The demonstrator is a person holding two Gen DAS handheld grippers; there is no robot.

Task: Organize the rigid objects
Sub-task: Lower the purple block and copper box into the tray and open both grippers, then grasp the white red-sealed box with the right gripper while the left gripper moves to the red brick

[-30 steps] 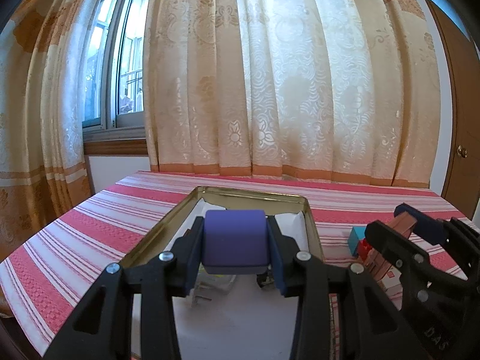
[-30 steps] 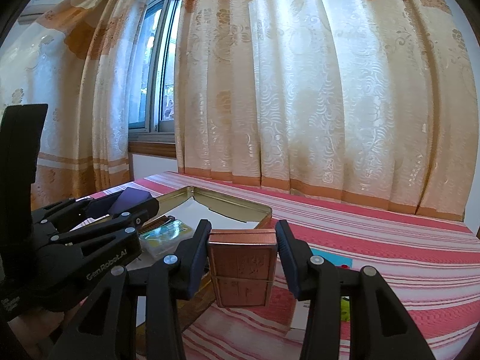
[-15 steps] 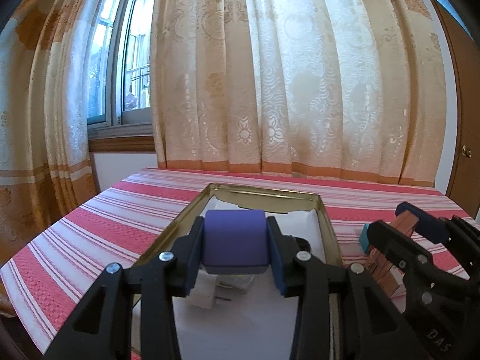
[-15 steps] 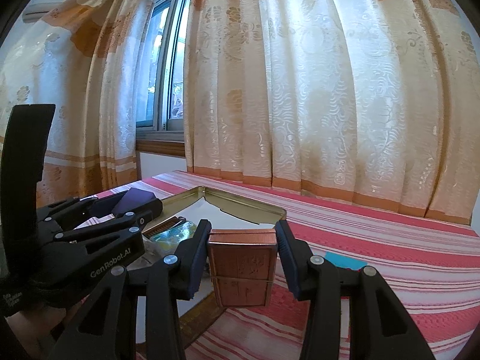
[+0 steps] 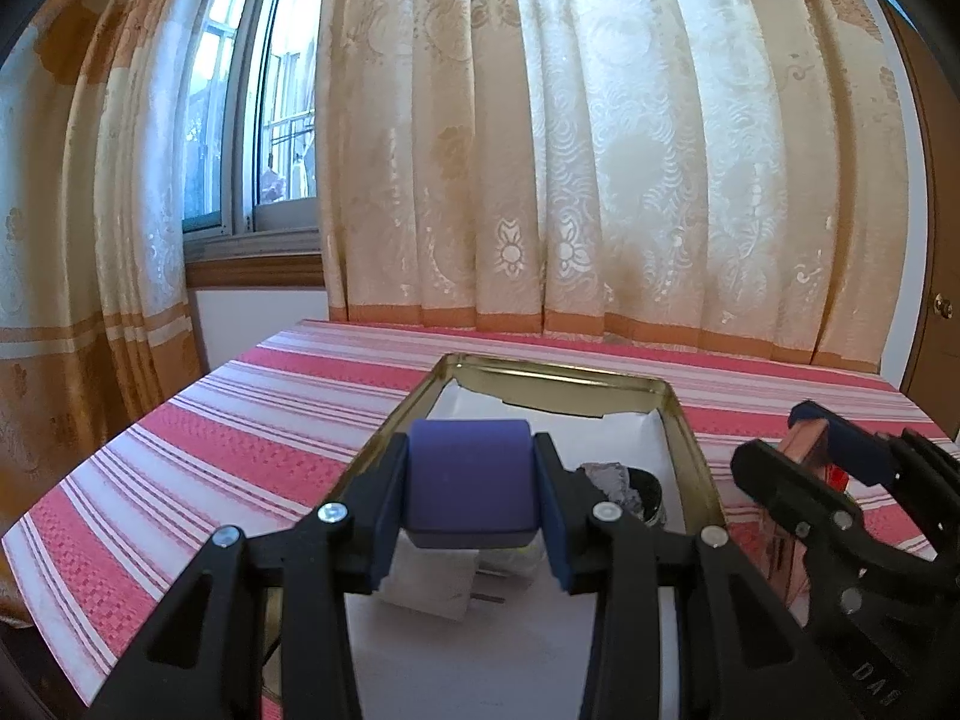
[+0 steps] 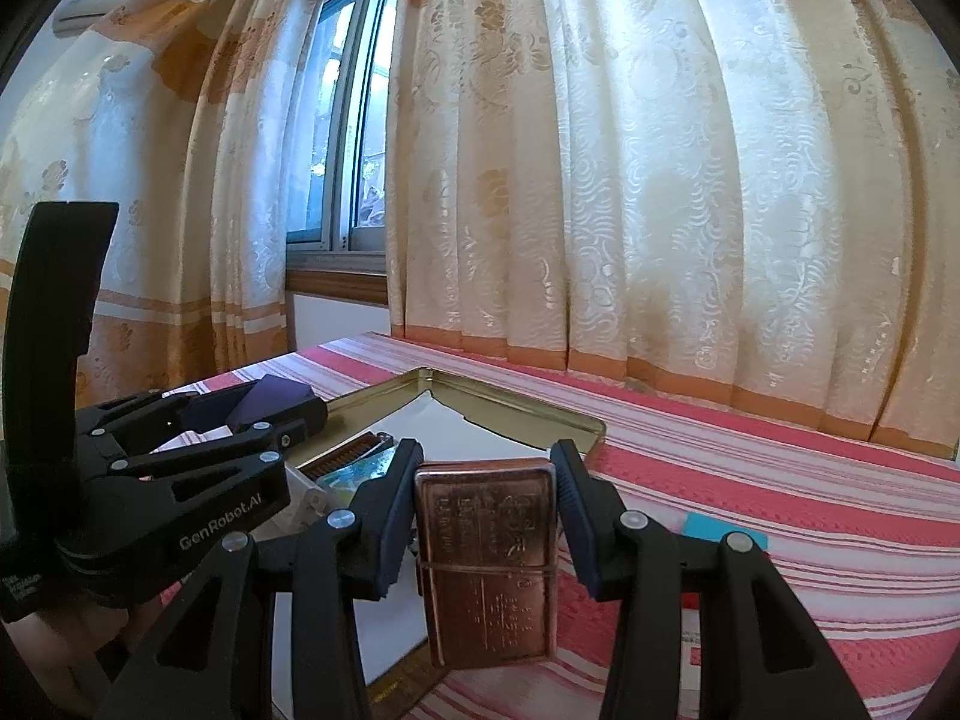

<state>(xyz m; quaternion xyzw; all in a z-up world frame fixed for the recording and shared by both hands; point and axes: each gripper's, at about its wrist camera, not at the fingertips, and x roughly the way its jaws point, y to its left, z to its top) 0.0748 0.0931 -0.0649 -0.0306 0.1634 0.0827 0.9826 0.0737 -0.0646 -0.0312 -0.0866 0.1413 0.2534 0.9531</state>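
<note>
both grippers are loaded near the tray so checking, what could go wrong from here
The right gripper holds the copper tin only near its top, so it might swing or slip. The two grippers are close beside the tray and could collide. The purple block could land on items already in the tray.

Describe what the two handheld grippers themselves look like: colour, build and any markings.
Both are matte black plastic with slotted, angular finger arms joined by silver screws and tipped with dark blue pads. The left gripper carries white "GenRobot.AI" lettering on its side; the right gripper shows embossed letters that are only partly readable. No cables or sleeves are visible.
</note>
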